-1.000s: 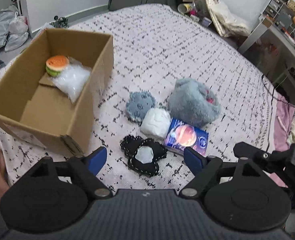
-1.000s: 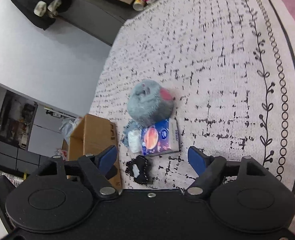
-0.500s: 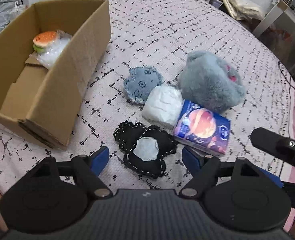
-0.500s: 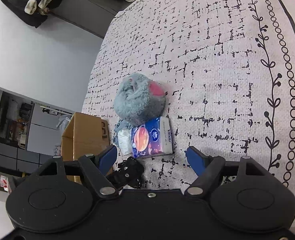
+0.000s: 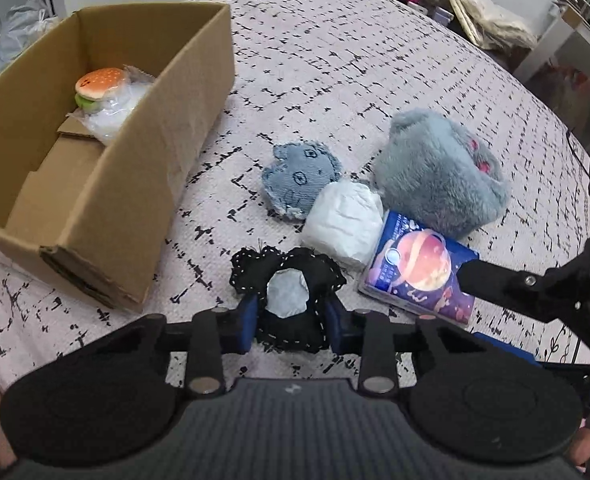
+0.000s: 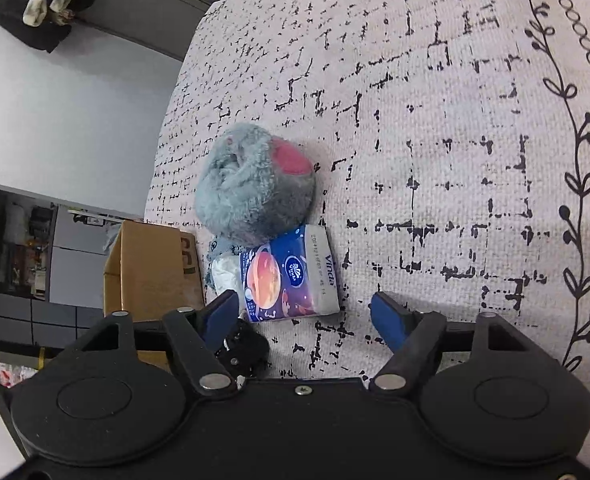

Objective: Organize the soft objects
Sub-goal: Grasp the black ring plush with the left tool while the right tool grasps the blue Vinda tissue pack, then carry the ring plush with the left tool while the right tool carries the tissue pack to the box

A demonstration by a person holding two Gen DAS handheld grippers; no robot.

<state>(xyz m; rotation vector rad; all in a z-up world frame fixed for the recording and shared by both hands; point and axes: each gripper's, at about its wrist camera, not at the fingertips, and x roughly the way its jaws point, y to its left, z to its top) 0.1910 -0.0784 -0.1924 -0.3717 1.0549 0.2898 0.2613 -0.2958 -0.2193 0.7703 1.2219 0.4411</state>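
Observation:
My left gripper [image 5: 291,326] is shut on a black stitched pouch [image 5: 291,300] with a pale patch, lying on the bedspread. Behind it lie a white soft bundle [image 5: 345,224], a denim patch toy [image 5: 301,178], a grey fluffy plush [image 5: 439,176] and a blue tissue pack [image 5: 419,272]. A cardboard box [image 5: 167,128] at left holds a burger toy [image 5: 101,84] and a clear bag [image 5: 117,114]. My right gripper [image 6: 303,316] is open, just before the tissue pack [image 6: 291,272], with the grey plush [image 6: 251,188] beyond.
The patterned bedspread [image 5: 335,60] stretches far and right. The right gripper's arm [image 5: 535,292] reaches in at the right of the left wrist view. A desk and bags [image 5: 495,20] stand beyond the bed. The box [image 6: 151,272] shows at the left of the right wrist view.
My left gripper moved forward and closed its fingers on the black pouch. My right gripper moved closer to the tissue pack and stayed open.

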